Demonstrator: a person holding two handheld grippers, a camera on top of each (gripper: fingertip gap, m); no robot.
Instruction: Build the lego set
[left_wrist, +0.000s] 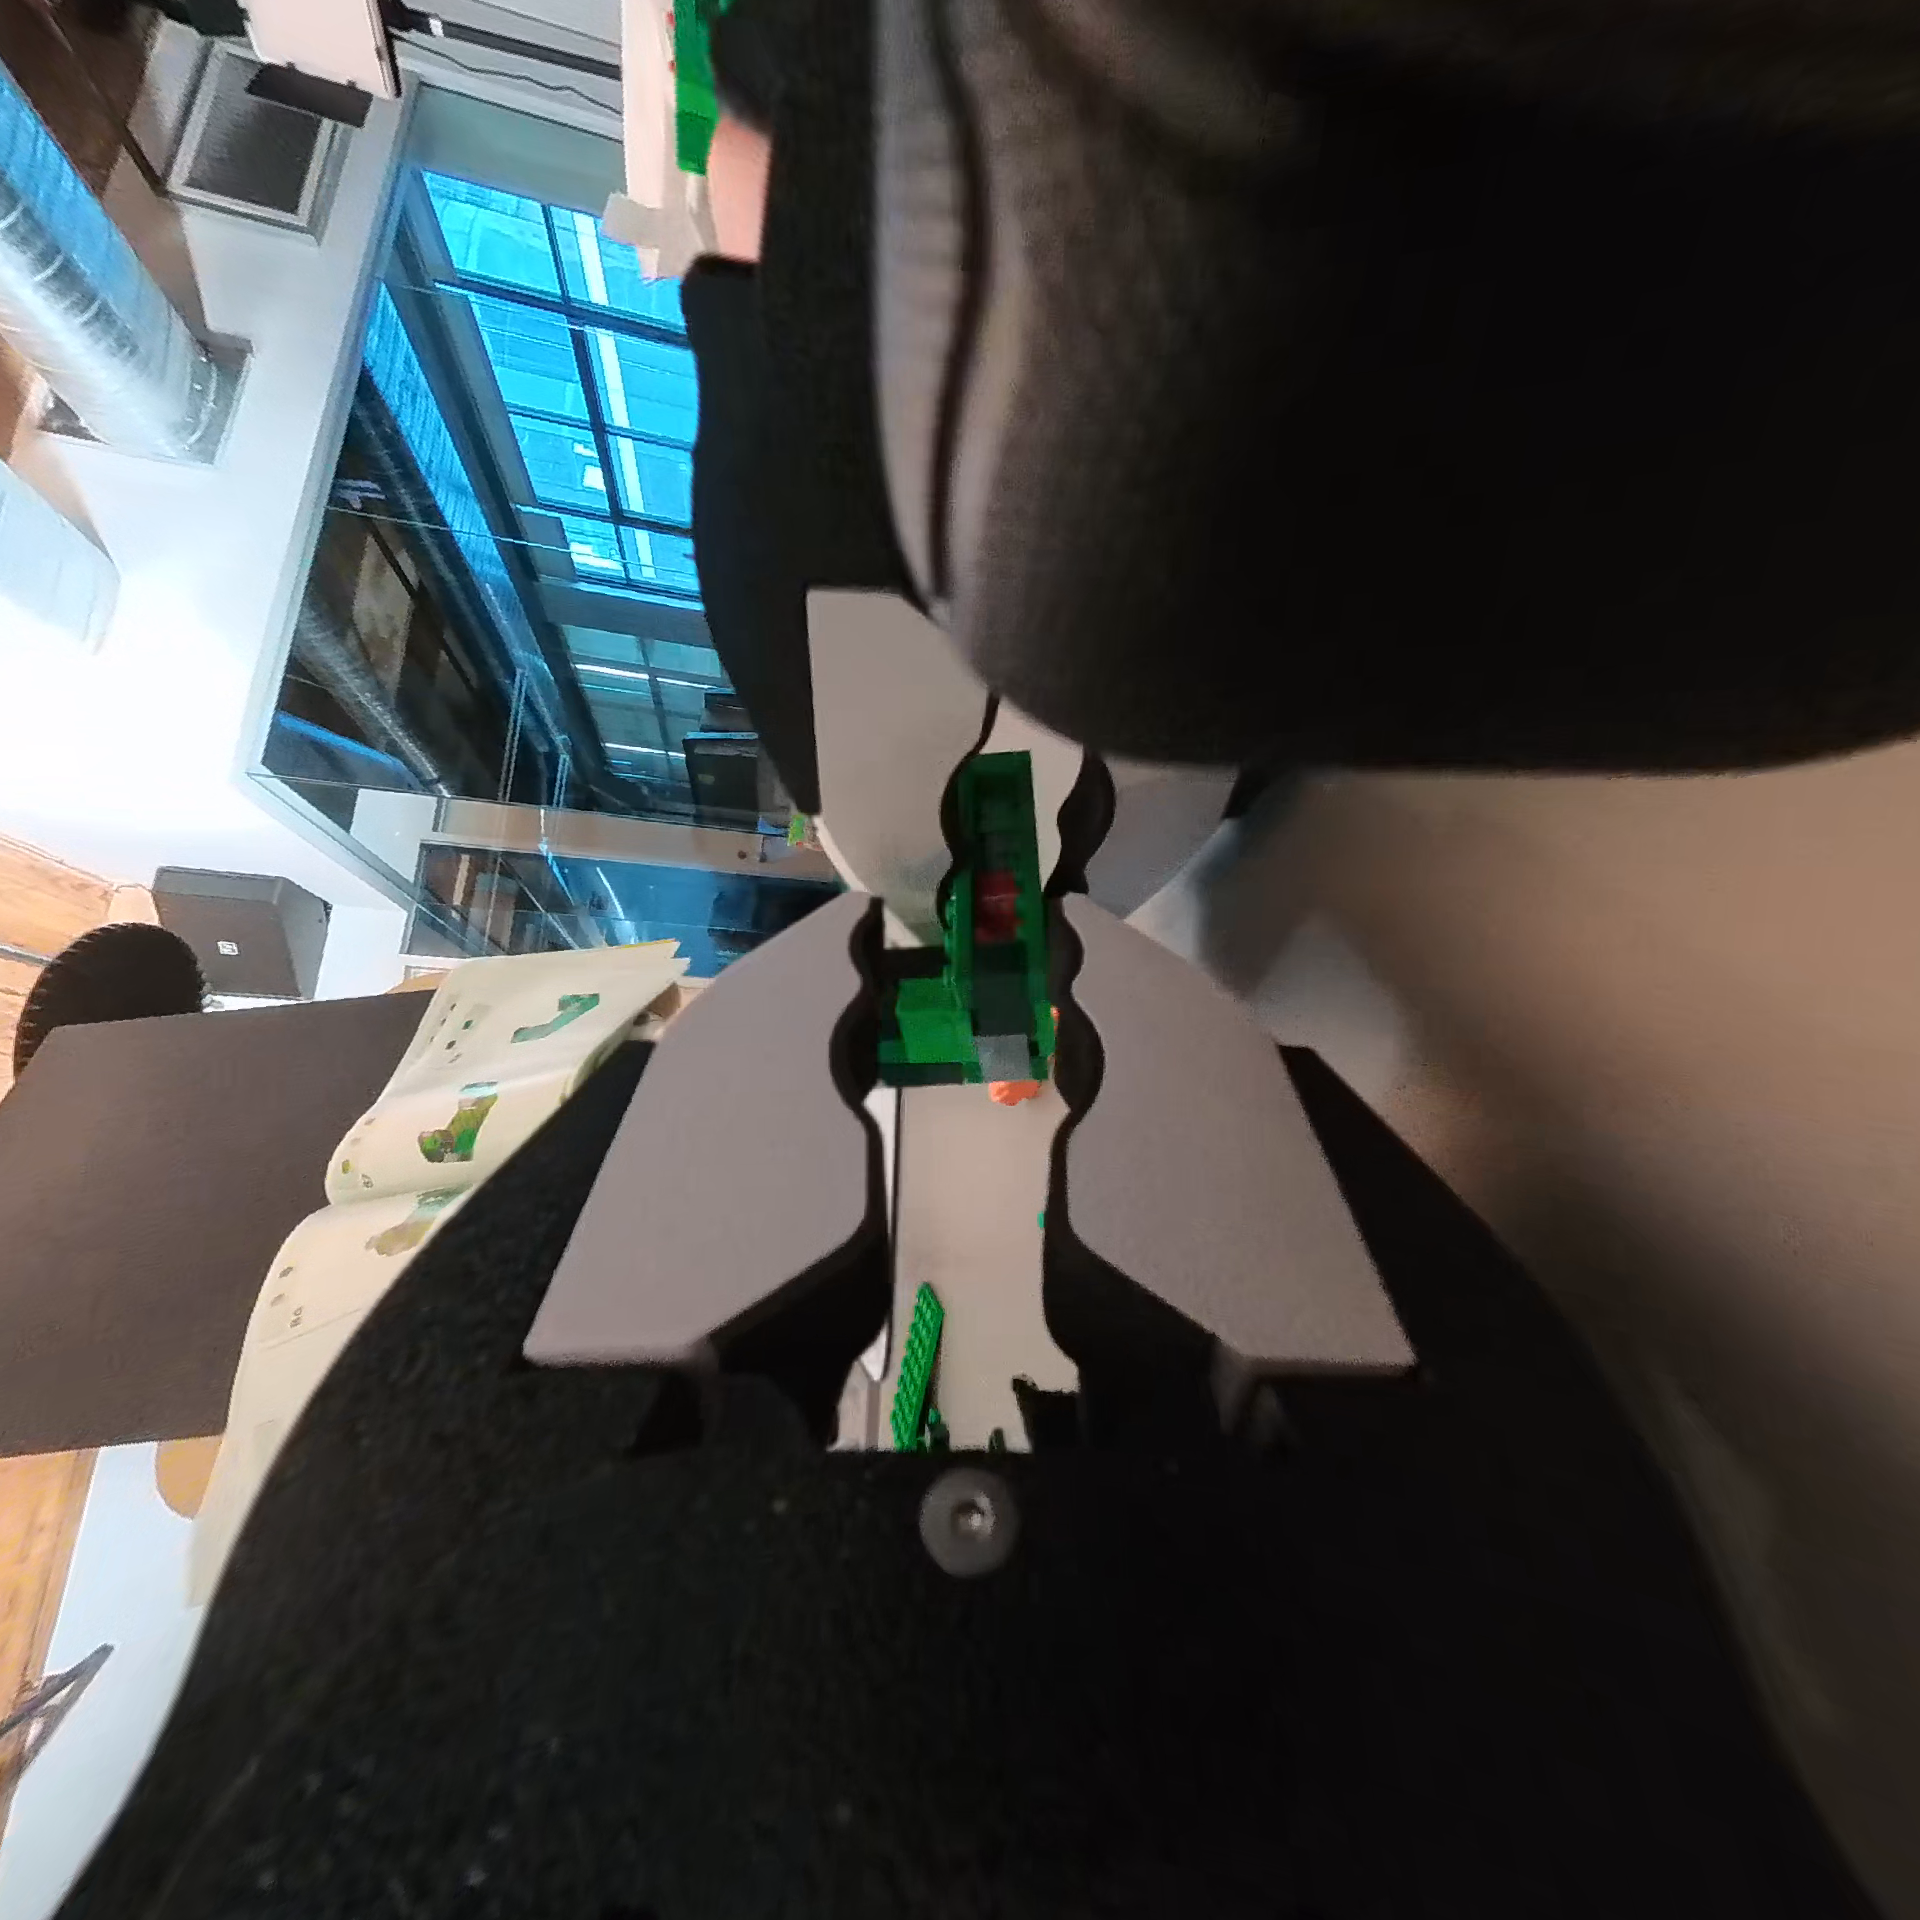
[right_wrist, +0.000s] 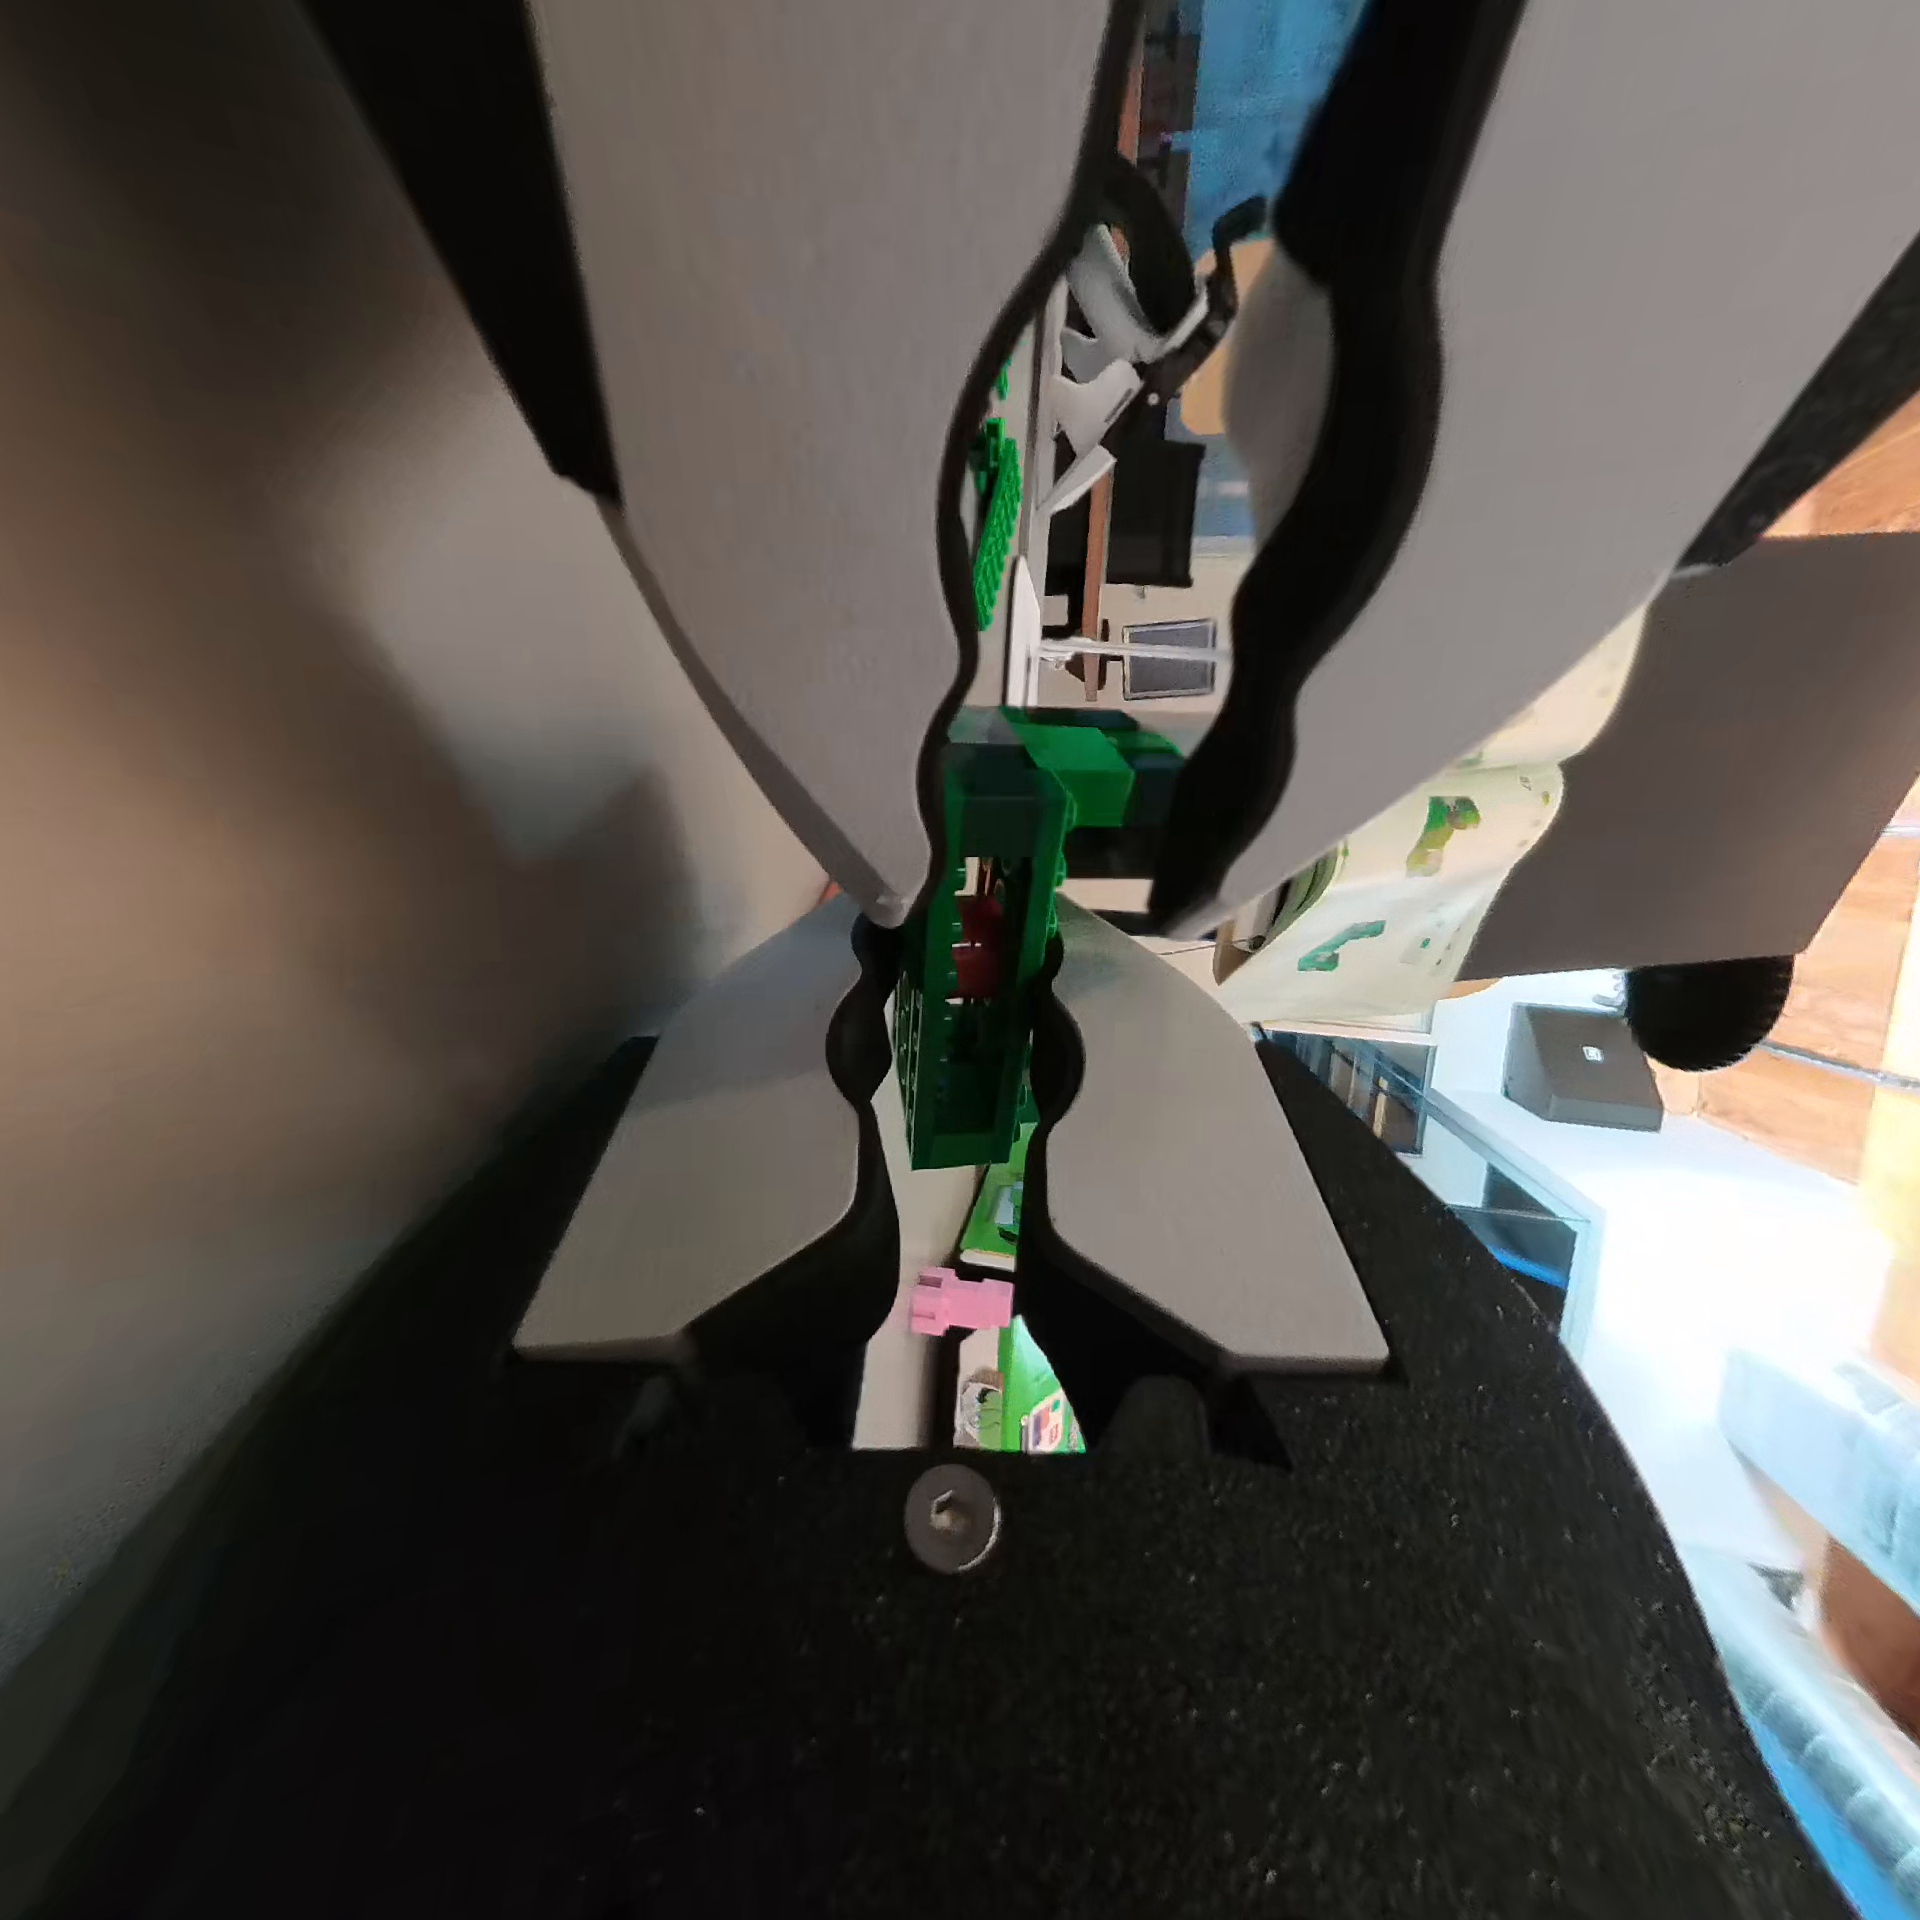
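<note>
Both tongs meet nose to nose on one green Lego assembly, held up off the white worktop with both cameras rolled well over. In the left wrist view, the left tongs are closed to a narrow gap, clamping the build's wider end, where a grey brick and an orange piece show; the right tongs reach in from above, pinching the long dark-green strip with red parts inside it. The right wrist view flips it: the right tongs grip the studded green strip at their tips, while the left tongs, huge and close, hold the blocky green end. Only the left view shows a green plate lying on the worktop below, plus the big windows and a dark sleeve filling the top right. Only the right view shows a pink brick, a green baseplate seen edge-on farther back, and printed green packaging. The open instruction booklet appears in both.
</note>
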